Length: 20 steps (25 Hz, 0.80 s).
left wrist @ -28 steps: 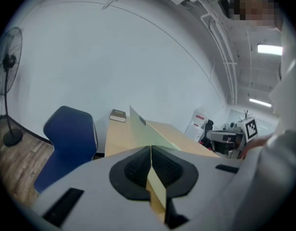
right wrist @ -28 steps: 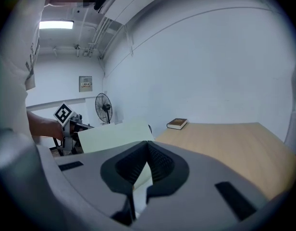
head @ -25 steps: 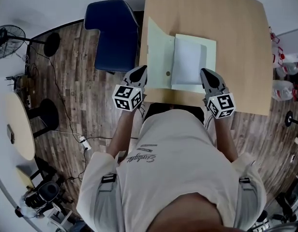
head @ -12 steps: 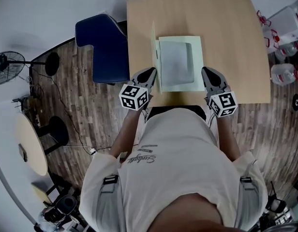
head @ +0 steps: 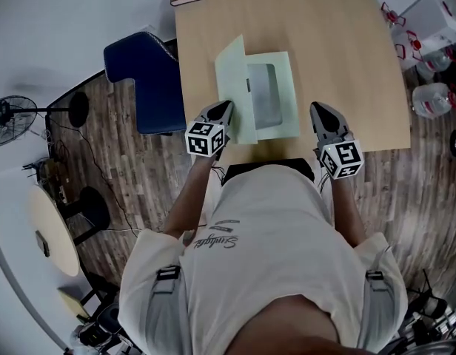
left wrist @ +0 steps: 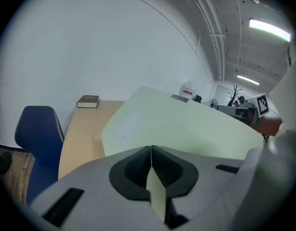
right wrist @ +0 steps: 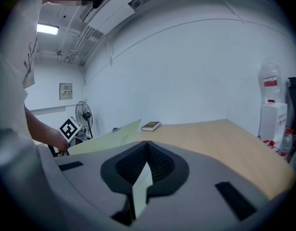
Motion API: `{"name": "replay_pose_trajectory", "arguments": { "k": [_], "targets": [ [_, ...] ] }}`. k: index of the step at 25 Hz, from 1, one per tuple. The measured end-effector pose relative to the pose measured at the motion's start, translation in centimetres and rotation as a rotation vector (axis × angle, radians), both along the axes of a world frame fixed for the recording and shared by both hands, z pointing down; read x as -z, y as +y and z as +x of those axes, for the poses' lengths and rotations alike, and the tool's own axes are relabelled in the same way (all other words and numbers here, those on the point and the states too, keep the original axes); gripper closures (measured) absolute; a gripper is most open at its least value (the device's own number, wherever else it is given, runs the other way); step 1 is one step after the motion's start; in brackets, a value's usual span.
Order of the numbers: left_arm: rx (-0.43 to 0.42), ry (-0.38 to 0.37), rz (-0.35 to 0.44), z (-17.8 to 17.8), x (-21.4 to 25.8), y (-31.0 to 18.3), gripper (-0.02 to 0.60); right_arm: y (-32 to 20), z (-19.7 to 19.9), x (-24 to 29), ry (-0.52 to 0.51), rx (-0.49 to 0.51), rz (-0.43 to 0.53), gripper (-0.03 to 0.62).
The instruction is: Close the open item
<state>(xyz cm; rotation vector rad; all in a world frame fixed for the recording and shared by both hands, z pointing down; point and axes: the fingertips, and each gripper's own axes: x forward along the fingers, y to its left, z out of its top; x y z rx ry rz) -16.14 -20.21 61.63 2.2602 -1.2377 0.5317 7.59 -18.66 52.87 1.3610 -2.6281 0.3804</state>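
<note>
The folder's cover (head: 232, 72) lay flat out to the left a second ago; now it is up off the desk (head: 332, 43), standing tilted along its fold, and the left hand-held gripper (head: 220, 109) has come in with it. That gripper is clenched on the cover's near edge. The right hand-held gripper (head: 317, 111) has its jaws together just right of the folder (head: 276, 102) and apart from it (no grasp there that I can make out). The folder sits near the desk's near edge, with a sheet inside its right half.

The step in hand looks like swinging the cover over. It would go best if the gripped corner is carried in an arc about the fold rather than pulled sideways, so the base does not slide. The right gripper could pin the base's right edge. Lower the cover gently so that the sheet stays flat.
</note>
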Motion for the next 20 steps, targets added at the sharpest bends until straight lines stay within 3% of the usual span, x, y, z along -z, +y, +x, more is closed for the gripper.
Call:
{"name": "replay_pose_trajectory", "arguments": {
  "k": [10,20],
  "targets": [
    [-0.004,-0.006,-0.013,4.3,-2.6,-1.5,0.566,0.1,2.4,-3.0,-0.008,0.046,-0.034,0.600],
    [-0.021,-0.040,-0.024,6.0,-4.1,-1.6,0.566,-0.3,0.4,-4.7,-0.003,0.137,-0.075,0.600]
  ]
}}
